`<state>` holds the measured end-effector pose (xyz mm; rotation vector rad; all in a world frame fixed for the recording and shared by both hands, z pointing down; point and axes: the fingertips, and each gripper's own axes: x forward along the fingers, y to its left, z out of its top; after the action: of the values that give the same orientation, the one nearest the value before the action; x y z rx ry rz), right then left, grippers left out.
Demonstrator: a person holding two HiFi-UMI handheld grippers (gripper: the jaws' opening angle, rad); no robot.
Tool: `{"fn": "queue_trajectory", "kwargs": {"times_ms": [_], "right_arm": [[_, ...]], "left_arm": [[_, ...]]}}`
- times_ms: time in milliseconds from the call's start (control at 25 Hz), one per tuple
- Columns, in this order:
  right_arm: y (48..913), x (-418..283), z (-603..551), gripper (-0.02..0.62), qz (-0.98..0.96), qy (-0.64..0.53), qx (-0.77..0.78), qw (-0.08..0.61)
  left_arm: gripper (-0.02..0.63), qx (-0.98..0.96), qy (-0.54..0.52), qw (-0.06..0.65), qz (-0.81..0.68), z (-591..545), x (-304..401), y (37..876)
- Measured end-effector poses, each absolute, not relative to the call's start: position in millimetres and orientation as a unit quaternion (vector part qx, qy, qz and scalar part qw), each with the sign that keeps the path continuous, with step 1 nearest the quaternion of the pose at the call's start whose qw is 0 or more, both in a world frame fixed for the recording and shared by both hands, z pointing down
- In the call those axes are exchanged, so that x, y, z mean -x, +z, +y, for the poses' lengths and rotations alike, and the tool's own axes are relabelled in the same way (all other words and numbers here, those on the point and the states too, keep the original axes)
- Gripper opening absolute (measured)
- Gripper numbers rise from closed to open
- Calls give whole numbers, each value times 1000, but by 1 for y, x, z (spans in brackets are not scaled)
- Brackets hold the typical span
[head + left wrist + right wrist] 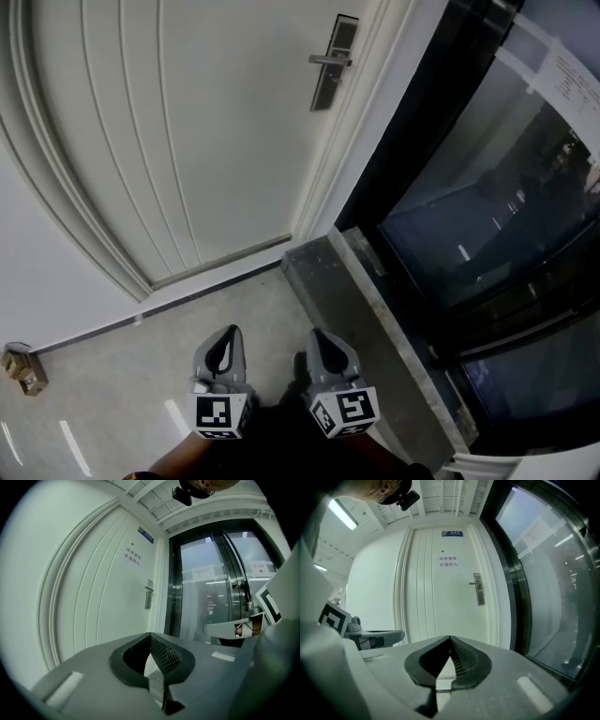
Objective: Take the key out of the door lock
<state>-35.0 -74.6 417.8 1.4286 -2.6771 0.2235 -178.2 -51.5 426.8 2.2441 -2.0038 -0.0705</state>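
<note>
The white door stands shut ahead of me, with a metal lock plate and lever handle near its right edge. The same lock appears small and far off in both gripper views. No key can be made out at this distance. My left gripper and right gripper are held low and side by side, well short of the door and pointing toward it. Each has its jaws closed tip to tip with nothing between them.
A dark-framed glass wall runs along the right, above a grey stone ledge. A small brown object sits on the floor by the left wall. The door carries printed notices.
</note>
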Motion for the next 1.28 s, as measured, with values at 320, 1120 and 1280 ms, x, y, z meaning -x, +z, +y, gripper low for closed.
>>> {"fn": "queue_trajectory", "kwargs": {"times_ms": [320,1120,1280], "right_arm": [[430,56,-171,-9,-908,79,-408,46],[351,57,-499,-9,-954,116,-277,19],[320,67,-556,-9,-949,176,-261,-11]], "left_arm": [[18,-694,-9,60,-717,-127,201,433],[18,-633,-26,19,-774,-424,175,346],[18,-625,-26,9,-780,-465,181,322]]}}
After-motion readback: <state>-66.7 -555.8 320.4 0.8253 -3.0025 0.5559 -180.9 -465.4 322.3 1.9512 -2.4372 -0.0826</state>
